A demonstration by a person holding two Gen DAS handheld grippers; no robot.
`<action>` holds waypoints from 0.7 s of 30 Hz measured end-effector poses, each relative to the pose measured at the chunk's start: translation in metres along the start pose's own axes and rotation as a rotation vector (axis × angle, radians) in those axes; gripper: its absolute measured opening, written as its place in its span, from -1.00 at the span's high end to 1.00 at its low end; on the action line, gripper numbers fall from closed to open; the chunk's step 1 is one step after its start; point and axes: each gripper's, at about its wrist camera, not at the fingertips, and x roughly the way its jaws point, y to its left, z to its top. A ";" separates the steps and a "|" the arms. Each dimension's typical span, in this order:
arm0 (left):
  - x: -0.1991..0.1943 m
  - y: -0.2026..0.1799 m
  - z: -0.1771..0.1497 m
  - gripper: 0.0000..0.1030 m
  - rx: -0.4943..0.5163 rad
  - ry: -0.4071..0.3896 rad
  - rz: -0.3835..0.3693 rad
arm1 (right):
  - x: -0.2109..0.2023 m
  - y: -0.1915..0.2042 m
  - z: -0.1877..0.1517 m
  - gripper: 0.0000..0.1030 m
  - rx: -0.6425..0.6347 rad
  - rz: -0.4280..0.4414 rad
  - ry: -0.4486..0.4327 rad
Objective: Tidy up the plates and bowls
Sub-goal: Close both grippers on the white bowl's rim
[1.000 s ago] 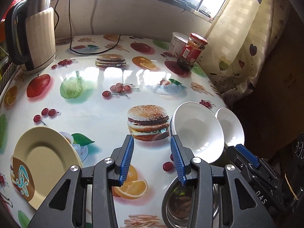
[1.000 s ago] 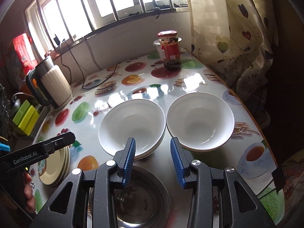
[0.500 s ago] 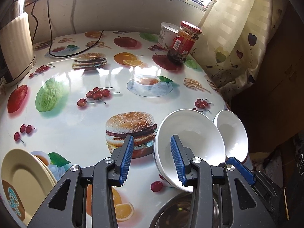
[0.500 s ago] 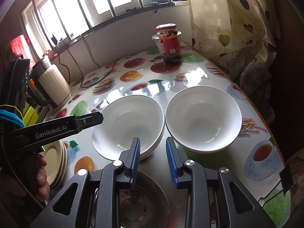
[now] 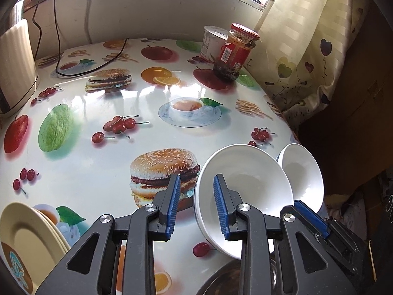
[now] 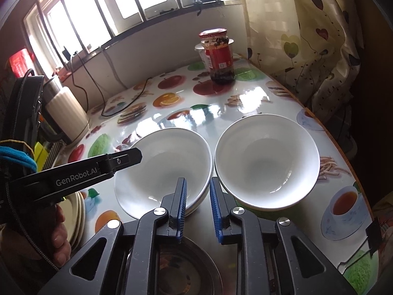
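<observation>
- Nearest the right wrist camera, the right gripper (image 6: 197,204) hangs low over a metal bowl (image 6: 181,268), its blue fingers (image 6: 182,205) narrowly apart and gripping nothing; they have closed in from the wider gap of a second ago.
- The left gripper (image 5: 196,202) has swung right since then: its fingers now straddle the near rim of the stacked white bowls (image 5: 242,186), one blue pad (image 5: 221,205) inside the top bowl, the other outside, with a gap on both sides.
- In the right view this gripper (image 6: 127,158) reaches in from the left, its tip over the stack's left rim (image 6: 162,169).
- The stacked bowls hold nothing; a single white bowl (image 6: 266,163) sits just to their right, also holding nothing, rims nearly touching.
- Cream plates (image 5: 27,243) are piled at the table's (image 5: 86,172) left edge.
- Farther back stand a red-lidded jar (image 6: 218,56) with dark contents, a white tub (image 5: 212,40) behind it, and a kettle (image 6: 66,113) at the left.
</observation>
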 end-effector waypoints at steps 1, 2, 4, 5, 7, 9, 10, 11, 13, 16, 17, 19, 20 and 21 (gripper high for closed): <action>0.000 0.000 0.000 0.57 0.001 0.000 -0.001 | 0.001 -0.001 0.001 0.65 0.002 -0.002 0.001; 0.001 0.000 0.000 0.62 -0.001 -0.002 -0.004 | 0.001 -0.001 0.001 0.66 0.006 -0.002 0.001; 0.002 -0.001 0.000 0.64 0.003 -0.001 -0.012 | 0.002 -0.002 0.002 0.69 0.008 -0.004 0.001; 0.002 -0.001 0.000 0.65 0.002 0.001 -0.011 | 0.002 -0.002 0.002 0.69 0.008 -0.006 0.003; 0.004 -0.001 0.000 0.70 0.002 0.007 -0.013 | 0.005 -0.003 0.002 0.70 0.012 -0.010 0.011; 0.005 0.000 0.000 0.71 -0.004 0.011 -0.016 | 0.005 -0.002 0.003 0.70 0.008 -0.016 0.009; 0.005 0.001 -0.001 0.72 -0.003 0.010 -0.018 | 0.005 -0.001 0.003 0.70 0.007 -0.017 0.008; 0.005 0.001 -0.001 0.75 -0.004 0.007 -0.014 | 0.006 -0.001 0.003 0.70 0.007 -0.018 0.006; 0.005 0.002 0.000 0.77 -0.003 0.007 -0.013 | 0.006 -0.001 0.003 0.70 0.010 -0.018 0.009; 0.004 0.000 -0.001 0.80 0.005 0.007 -0.011 | 0.006 -0.002 0.004 0.72 0.019 -0.015 0.008; 0.004 0.000 -0.001 0.80 0.008 0.007 -0.009 | 0.006 -0.002 0.005 0.73 0.021 -0.016 0.007; 0.004 0.001 -0.001 0.81 0.005 0.005 -0.009 | 0.006 -0.002 0.004 0.73 0.022 -0.022 0.005; 0.004 0.001 -0.001 0.82 0.004 0.005 -0.008 | 0.006 -0.002 0.004 0.73 0.022 -0.023 0.004; 0.004 0.001 -0.001 0.82 0.004 0.003 -0.006 | 0.006 -0.002 0.004 0.74 0.022 -0.022 0.005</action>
